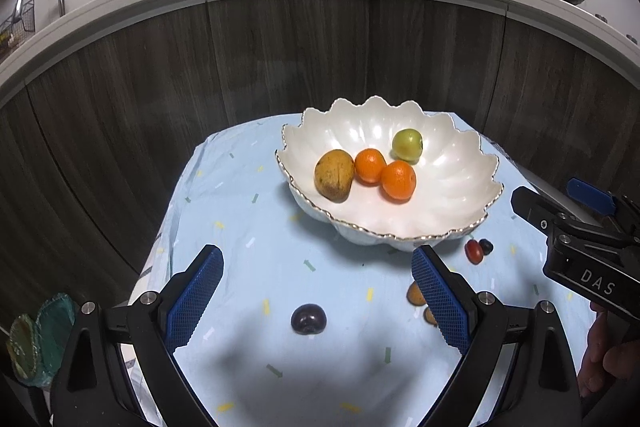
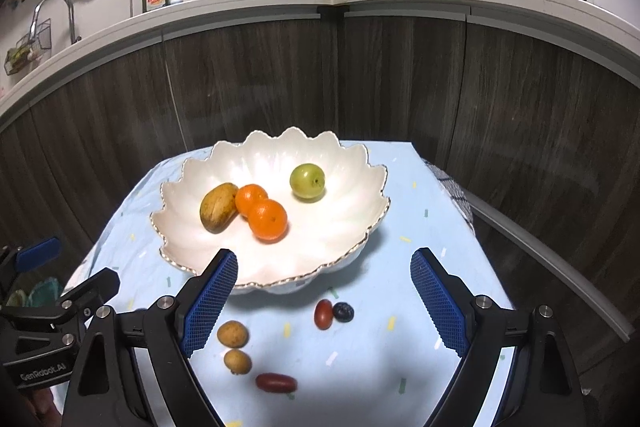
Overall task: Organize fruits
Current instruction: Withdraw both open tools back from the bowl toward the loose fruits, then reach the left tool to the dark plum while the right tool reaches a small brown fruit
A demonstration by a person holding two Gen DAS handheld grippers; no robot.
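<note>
Below, dark plum between wide left gripper, right gripper wide, empty

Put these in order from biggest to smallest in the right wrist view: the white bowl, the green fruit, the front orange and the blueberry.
1. white bowl
2. front orange
3. green fruit, only slightly smaller-looking; it sits farther back, so unsure
4. blueberry

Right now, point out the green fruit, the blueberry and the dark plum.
green fruit [image 2: 307, 181], right wrist view, centre of its skin
blueberry [image 2: 343, 311], right wrist view, its top
dark plum [image 1: 308, 319], left wrist view, its middle
</note>
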